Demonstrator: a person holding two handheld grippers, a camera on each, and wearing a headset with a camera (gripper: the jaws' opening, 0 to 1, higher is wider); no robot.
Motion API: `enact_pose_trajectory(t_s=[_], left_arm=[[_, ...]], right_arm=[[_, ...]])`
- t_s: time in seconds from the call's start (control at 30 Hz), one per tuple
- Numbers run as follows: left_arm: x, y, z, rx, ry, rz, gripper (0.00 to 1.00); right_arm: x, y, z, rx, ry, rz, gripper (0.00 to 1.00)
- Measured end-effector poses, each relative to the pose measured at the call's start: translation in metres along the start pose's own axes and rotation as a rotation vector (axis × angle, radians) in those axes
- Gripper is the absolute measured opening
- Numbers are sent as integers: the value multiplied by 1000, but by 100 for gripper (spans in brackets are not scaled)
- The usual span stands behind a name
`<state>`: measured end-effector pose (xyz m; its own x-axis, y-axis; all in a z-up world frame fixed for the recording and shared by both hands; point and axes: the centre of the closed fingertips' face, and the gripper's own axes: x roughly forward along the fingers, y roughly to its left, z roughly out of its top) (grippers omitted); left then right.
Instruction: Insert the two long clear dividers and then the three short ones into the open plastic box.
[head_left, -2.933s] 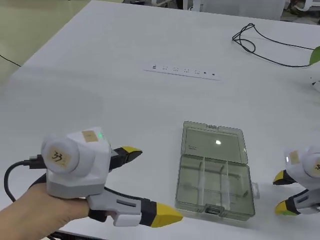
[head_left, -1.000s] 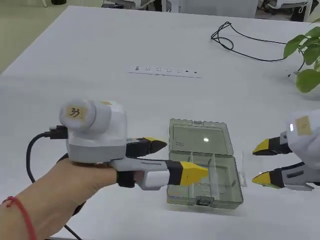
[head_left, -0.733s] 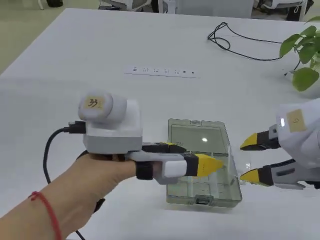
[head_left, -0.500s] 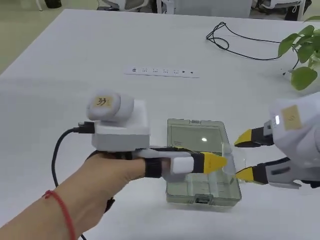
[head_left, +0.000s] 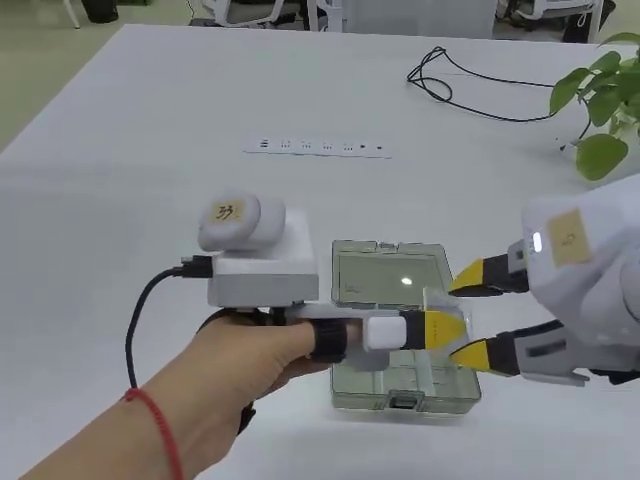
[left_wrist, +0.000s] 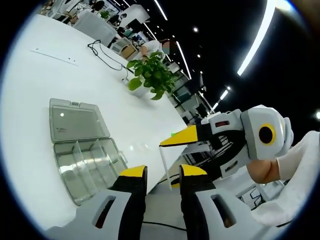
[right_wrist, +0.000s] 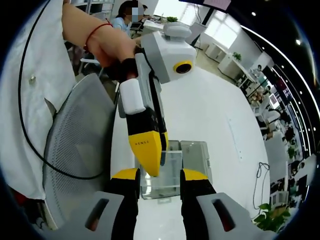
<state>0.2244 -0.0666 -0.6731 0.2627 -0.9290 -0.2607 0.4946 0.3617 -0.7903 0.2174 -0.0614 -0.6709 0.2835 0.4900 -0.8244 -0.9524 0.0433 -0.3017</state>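
One open plastic box (head_left: 385, 272) sits near the front edge of the tabletop (head_left: 150, 150), with its lid laid flat behind it. Two dividers (left_wrist: 82, 162) stand inside the box. The left gripper (head_left: 442, 324) is over the box. Its jaws are pinched on one clear divider (left_wrist: 164, 167), held up on its edge. The right gripper (head_left: 458, 318) is just beside it, with its jaws wide apart. Toward the far edge lie one power strip (head_left: 318, 147) and one black cable (head_left: 450, 85). One plant (head_left: 595, 105) is at the right edge.
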Motion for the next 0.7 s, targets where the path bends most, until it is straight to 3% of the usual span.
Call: enact_pose_trajectory(t_s=[0.5,0.7], left_arm=[[3,-9,-4,-21,16,-41,0],[4,-9,-3,-41,8,-40,0]], right_arm=[[-2,2,2,-26,12,-2,33],[-3,2,2,-45,18,-6,33]])
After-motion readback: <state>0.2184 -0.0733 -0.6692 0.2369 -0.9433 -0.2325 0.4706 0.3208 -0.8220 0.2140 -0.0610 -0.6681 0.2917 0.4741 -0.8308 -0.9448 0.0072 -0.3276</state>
